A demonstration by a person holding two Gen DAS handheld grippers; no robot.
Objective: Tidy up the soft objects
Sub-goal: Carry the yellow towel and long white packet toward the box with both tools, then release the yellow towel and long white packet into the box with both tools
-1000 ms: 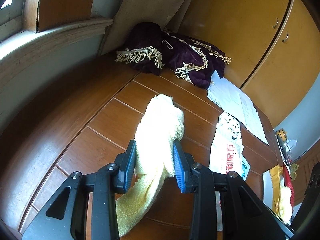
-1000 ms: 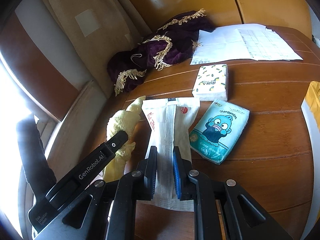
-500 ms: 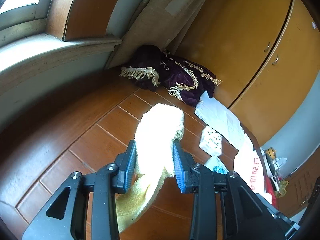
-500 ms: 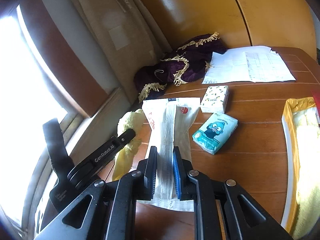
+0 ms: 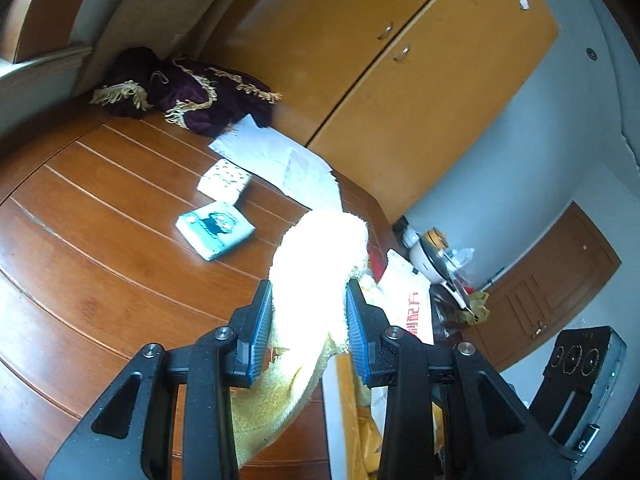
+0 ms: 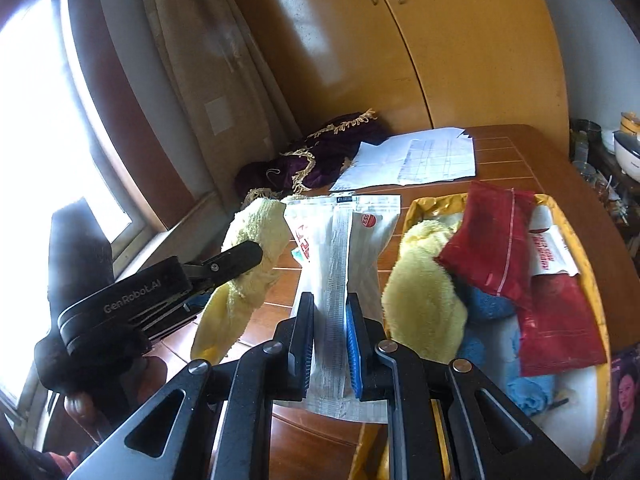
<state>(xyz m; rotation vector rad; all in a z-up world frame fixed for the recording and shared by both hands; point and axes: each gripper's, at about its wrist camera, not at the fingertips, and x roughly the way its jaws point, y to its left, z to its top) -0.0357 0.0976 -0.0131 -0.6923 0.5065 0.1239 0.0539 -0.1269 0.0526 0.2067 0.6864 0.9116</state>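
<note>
Glossy brown wooden table (image 5: pixel 100 248) stands against orange cupboard doors (image 5: pixel 400 80), with white papers (image 6: pixel 416 158) at its far edge. Left gripper (image 5: pixel 309 322) clamps a pale yellow towel (image 5: pixel 320 264); right gripper (image 6: pixel 330 336) pinches a white plastic packet (image 6: pixel 340 248) beside the yellow-rimmed basket (image 6: pixel 588 280).

Your left wrist camera looks along its fingers from just above the wooden table (image 5: pixel 100 240), toward the orange cabinet (image 5: pixel 400 80). Your right wrist camera sits close beside it, facing the same cabinet (image 6: pixel 460 40). Both views share the papers (image 5: pixel 280 156) (image 6: pixel 416 156) and the purple fringed cloth (image 5: pixel 188 92) (image 6: pixel 320 156).
</note>
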